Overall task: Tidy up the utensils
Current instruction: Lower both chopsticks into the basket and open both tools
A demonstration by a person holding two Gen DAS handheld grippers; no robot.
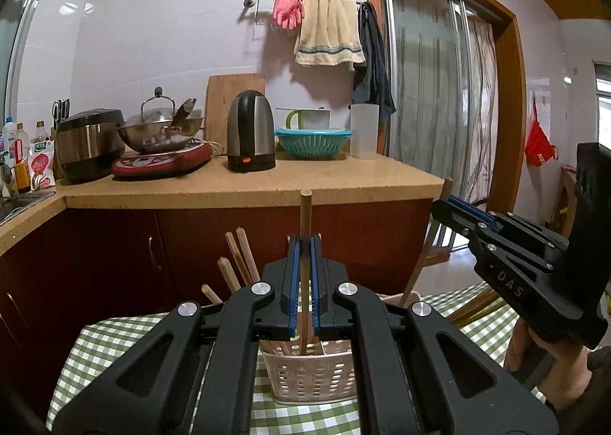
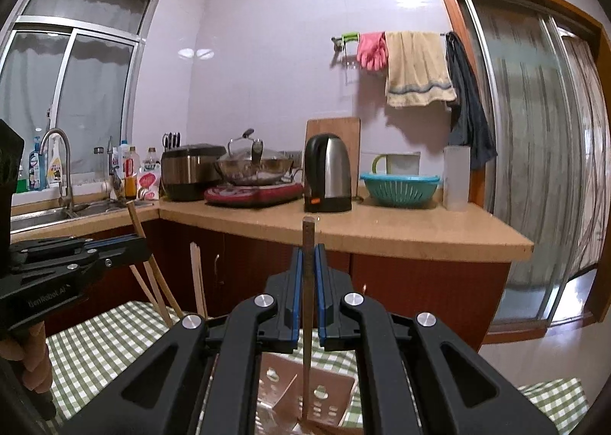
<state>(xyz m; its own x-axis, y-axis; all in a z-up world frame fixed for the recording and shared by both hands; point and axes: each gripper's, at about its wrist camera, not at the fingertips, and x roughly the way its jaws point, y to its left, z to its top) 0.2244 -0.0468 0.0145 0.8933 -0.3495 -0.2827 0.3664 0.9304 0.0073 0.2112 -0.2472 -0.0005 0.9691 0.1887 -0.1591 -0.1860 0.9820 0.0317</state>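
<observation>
Lowering both sticks into the holder asks for a slow, straight descent. The table with the green checked cloth (image 1: pixel 103 339) fills the bottom of both views, and on it, at bottom centre of the left wrist view, stands the perforated utensil basket (image 1: pixel 313 370), with several wooden chopsticks (image 1: pixel 238 255) already leaning in it on its left. The left gripper (image 1: pixel 304 244) has its fingers narrow, clamped on an upright wooden chopstick (image 1: pixel 305 213) whose lower end is already inside the basket. In the right wrist view, the right gripper (image 2: pixel 308 255) pinches a darker chopstick (image 2: pixel 307 240) above a compartment (image 2: pixel 324 393). I judge it best to keep each stick vertical, clear of the divider, and to release only once its tip is low.
</observation>
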